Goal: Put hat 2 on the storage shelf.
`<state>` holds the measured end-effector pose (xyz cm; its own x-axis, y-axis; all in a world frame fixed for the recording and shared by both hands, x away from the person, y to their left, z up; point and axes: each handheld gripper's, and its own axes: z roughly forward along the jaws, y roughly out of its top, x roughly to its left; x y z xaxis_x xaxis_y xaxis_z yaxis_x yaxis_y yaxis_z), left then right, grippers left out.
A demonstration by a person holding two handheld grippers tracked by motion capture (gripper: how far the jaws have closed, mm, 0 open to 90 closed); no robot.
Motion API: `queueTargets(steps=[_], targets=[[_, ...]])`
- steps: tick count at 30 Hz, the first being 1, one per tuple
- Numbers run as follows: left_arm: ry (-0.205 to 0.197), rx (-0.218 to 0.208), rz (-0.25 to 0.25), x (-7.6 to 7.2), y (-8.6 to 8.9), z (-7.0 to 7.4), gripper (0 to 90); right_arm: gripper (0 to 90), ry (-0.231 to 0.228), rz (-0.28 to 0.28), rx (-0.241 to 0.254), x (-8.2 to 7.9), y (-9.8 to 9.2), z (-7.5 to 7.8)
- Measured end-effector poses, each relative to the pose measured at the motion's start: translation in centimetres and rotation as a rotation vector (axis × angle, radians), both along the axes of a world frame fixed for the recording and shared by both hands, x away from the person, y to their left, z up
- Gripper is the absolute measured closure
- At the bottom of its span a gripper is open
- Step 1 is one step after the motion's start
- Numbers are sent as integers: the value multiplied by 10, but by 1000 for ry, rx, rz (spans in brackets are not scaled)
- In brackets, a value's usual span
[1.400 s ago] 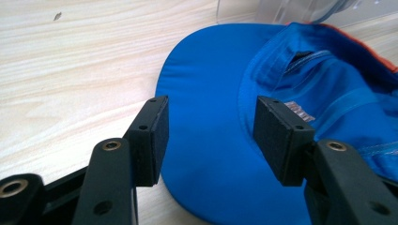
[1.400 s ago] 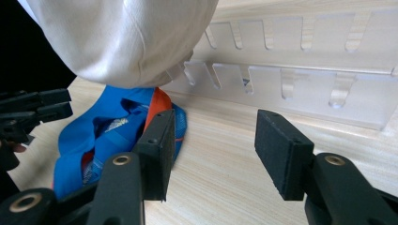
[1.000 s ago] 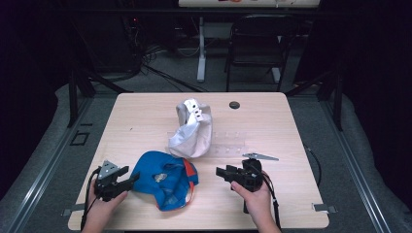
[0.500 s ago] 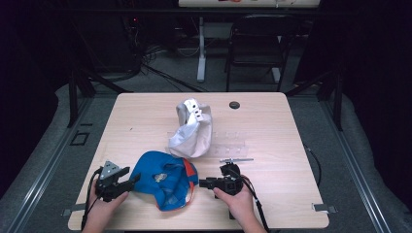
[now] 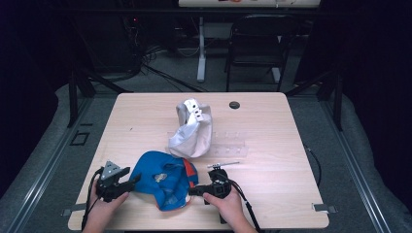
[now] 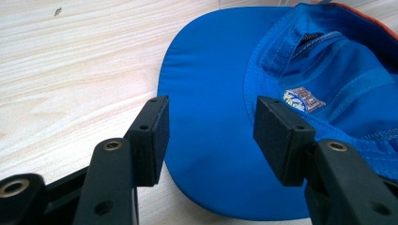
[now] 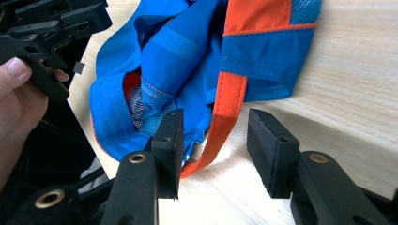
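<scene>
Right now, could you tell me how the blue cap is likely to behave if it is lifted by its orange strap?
The blue cap would probably sag, as its crown lies crumpled. The orange strap looks thin and limp. The brim lies smooth, so it is likely stiffer.

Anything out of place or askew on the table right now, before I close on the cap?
The blue cap lies upside down, crumpled, its orange strap trailing loose on the wood between the right claw's open jaws. The white cap behind is slumped on its side. Nothing spilled or damaged.
</scene>
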<state>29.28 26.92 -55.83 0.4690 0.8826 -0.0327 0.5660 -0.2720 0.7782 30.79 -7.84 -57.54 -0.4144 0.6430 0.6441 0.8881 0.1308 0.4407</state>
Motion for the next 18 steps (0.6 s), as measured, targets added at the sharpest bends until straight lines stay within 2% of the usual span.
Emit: queueTargets(steps=[3,6,9,10,14,17,18], targets=[[2,2,-2,0,0,0,468,573,20,-8,24,1,3,-4],[2,4,-2,0,0,0,468,579,44,3,15,1,6,-7],[-1,6,-3,0,0,0,467,580,61,9,38,1,8,-10],[-2,6,-3,0,0,0,467,582,76,8,60,1,8,-11],[-2,5,-3,0,0,0,468,608,92,-4,74,0,7,-10],[-2,6,-3,0,0,0,468,649,93,-5,129,0,3,-6],[-2,6,-3,0,0,0,468,659,93,-5,129,0,3,-6]])
